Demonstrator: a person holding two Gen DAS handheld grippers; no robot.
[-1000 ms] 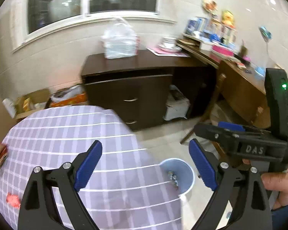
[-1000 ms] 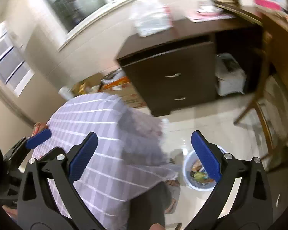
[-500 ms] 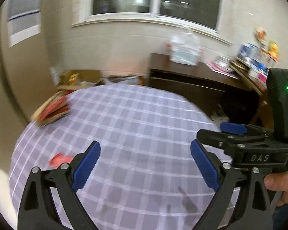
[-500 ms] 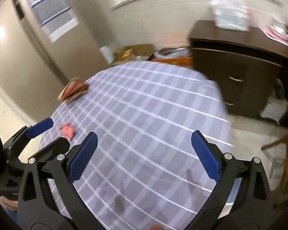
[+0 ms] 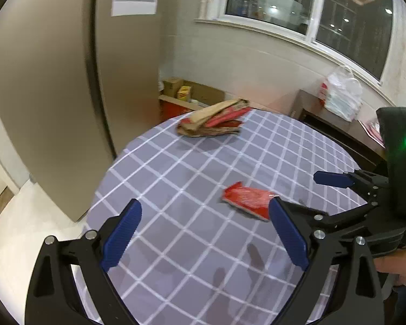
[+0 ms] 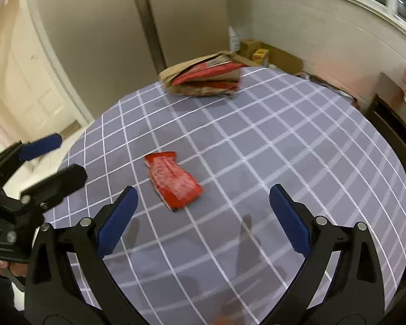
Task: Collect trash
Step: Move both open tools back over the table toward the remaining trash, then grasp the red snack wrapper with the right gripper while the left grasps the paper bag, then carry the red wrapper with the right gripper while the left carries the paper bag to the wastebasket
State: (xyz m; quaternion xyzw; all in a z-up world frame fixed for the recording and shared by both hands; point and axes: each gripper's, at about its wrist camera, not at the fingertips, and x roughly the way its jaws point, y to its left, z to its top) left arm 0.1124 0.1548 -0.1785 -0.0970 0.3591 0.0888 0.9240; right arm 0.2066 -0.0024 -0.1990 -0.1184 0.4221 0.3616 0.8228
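Observation:
A flat red wrapper [image 5: 247, 198] [image 6: 173, 180] lies on the round table with a grey checked cloth [image 5: 203, 162] [image 6: 284, 140]. At the table's far edge sits a crumpled brown and red paper bag [image 5: 215, 119] [image 6: 203, 77]. My left gripper [image 5: 205, 233] hovers open over the near part of the table, the wrapper just ahead of its right finger. My right gripper [image 6: 203, 216] is open too, with the wrapper just beyond its left finger. Nothing is between the fingers of either. Each gripper shows at the side of the other's view.
A tall beige cabinet [image 5: 54, 81] stands left of the table. Cardboard boxes [image 5: 186, 92] sit on the floor behind it, below a window [image 5: 297, 2]. A dark sideboard with a white plastic bag [image 5: 341, 97] is at the right. A hand [image 5: 400, 268] holds the right gripper.
Both views have swung left, from the floor bin and dark sideboard to the tabletop. The red wrapper and the paper bag are now close ahead. Both grippers stayed open.

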